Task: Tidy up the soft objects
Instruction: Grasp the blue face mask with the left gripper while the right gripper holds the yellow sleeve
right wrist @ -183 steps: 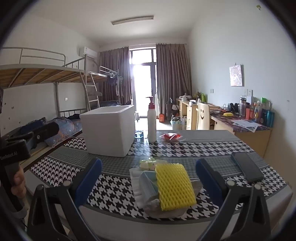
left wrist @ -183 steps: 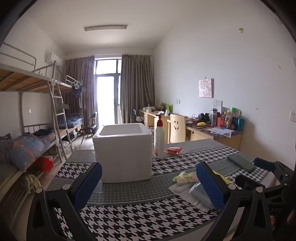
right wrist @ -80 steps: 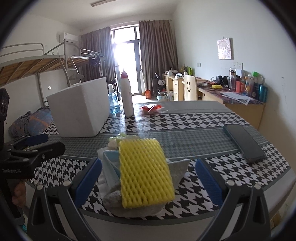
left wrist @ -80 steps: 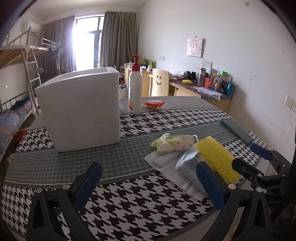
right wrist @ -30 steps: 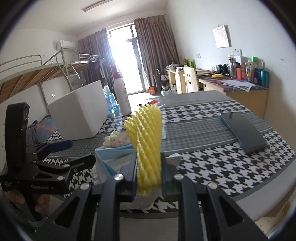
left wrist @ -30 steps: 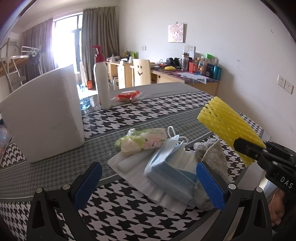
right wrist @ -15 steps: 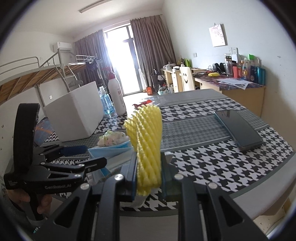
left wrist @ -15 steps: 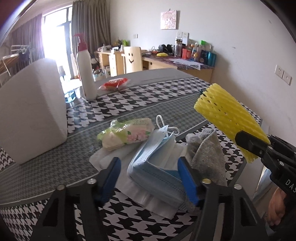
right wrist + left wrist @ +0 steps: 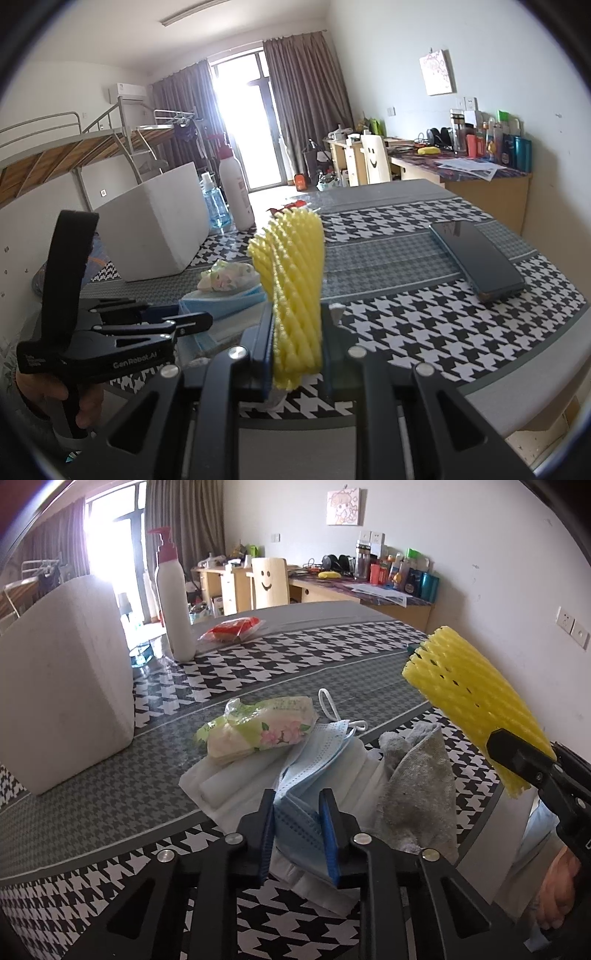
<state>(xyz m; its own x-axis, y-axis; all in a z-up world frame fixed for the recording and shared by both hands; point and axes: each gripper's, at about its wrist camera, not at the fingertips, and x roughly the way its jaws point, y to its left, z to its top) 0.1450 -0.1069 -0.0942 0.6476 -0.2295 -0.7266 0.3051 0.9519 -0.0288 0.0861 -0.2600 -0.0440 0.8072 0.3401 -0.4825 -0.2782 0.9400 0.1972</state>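
Note:
A stack of blue face masks [image 9: 314, 764] lies on white folded sheets [image 9: 229, 782] near the table's front edge. My left gripper [image 9: 297, 818] is closing on the stack, and its blue pads press both sides of it. Beside the masks lie a floral tissue pack [image 9: 258, 727] and a grey cloth [image 9: 417, 794]. My right gripper [image 9: 297, 332] is shut on a yellow foam net sleeve [image 9: 291, 266], held upright above the table at the right of the pile. The left wrist view shows the sleeve [image 9: 469, 698] tilted in the air.
A white foam box [image 9: 62, 701] stands at the left, with a pump bottle [image 9: 173, 602] and a red packet [image 9: 232, 627] behind it. A dark phone [image 9: 476, 258] lies at the right on the houndstooth table [image 9: 406, 317]. A hand [image 9: 85, 402] holds the left gripper's handle.
The left gripper's jaws have come together from wide open onto the blue masks, and it has tipped slightly down. The right gripper keeps still with the yellow sleeve.

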